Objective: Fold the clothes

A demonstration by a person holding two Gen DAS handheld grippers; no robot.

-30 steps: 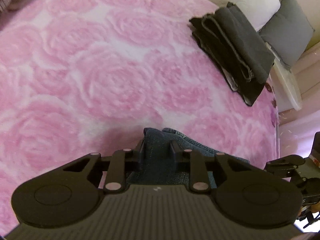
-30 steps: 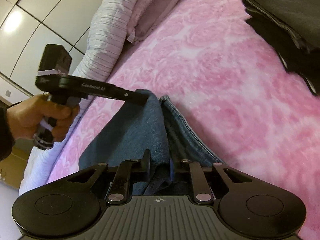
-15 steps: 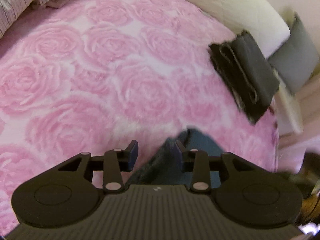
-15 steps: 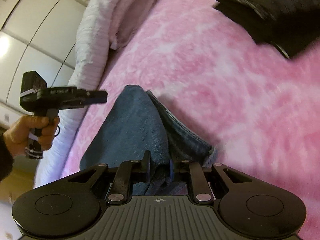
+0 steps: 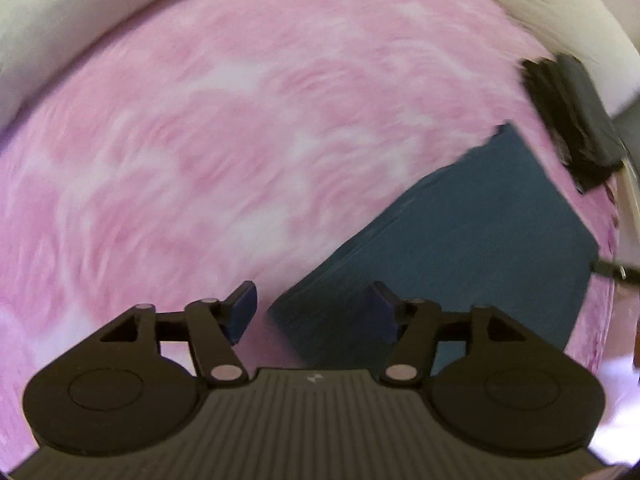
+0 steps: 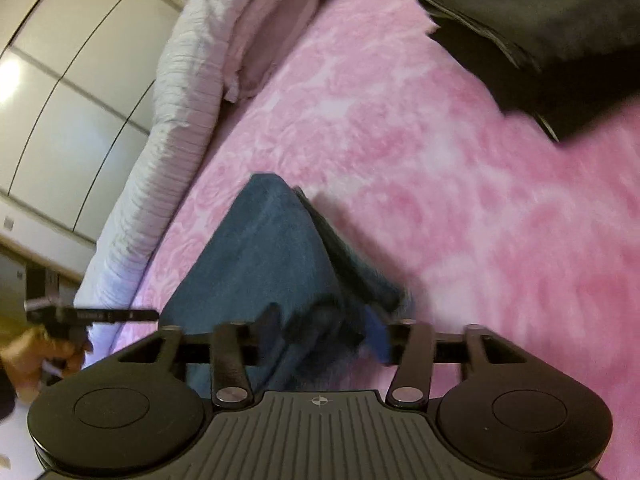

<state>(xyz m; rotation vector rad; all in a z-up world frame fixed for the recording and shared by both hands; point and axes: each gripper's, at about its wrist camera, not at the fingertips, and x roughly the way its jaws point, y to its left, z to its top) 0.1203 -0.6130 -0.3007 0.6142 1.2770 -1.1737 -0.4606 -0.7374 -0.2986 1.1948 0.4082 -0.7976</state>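
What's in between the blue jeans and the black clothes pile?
Only bare pink blanket lies between the jeans and the black pile; the right wrist view shows it.

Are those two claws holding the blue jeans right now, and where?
Nothing is held. Both the left gripper and right gripper have just been opening; the folded jeans lie loose on the pink blanket.

Bed under a pink rose-pattern blanket; fills most of both views. Folded jeans lie flat on it, lower centre of the right view, lower right of the left view. Folded dark clothes lie at upper right, apart from the jeans. White striped bedding is bunched along the bed's left edge. Left view is motion-blurred.
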